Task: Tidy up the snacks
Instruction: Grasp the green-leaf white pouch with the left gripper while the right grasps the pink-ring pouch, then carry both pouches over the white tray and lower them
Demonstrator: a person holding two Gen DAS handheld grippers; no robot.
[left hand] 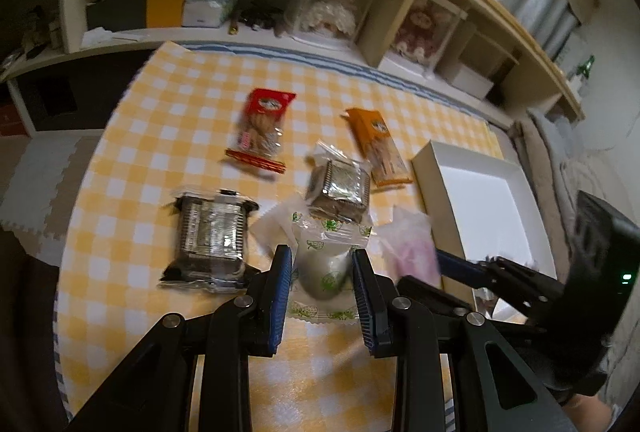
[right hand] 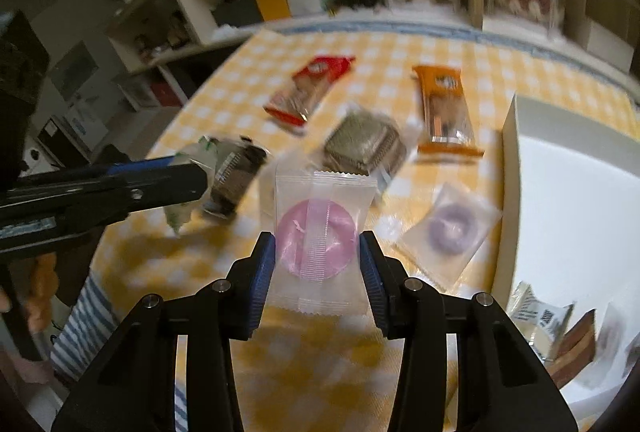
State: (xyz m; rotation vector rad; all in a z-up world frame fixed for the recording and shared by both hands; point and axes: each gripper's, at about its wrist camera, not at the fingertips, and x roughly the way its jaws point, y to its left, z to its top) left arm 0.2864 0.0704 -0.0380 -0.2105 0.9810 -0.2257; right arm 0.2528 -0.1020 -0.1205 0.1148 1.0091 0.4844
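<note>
My left gripper (left hand: pixel 320 264) is shut on a green-leaf-printed snack packet (left hand: pixel 323 268), held above the yellow checked tablecloth (left hand: pixel 160 136). My right gripper (right hand: pixel 318 252) is shut on a clear packet with a pink round snack (right hand: pixel 320 240). The right gripper shows at the right of the left wrist view (left hand: pixel 460 266); the left gripper shows at the left of the right wrist view (right hand: pixel 188 172). On the cloth lie a red packet (left hand: pixel 262 130), an orange packet (left hand: pixel 380 148), two dark foil-topped cakes (left hand: pixel 210 236) (left hand: pixel 340 188) and a purple ring snack (right hand: pixel 450 226).
A white open box (left hand: pixel 492 200) stands at the table's right side; in the right wrist view it holds a few wrapped snacks (right hand: pixel 540 320). Shelves with dolls and clutter (left hand: pixel 336 4) run behind the table. The table's left edge drops to a foam floor mat (left hand: pixel 36 184).
</note>
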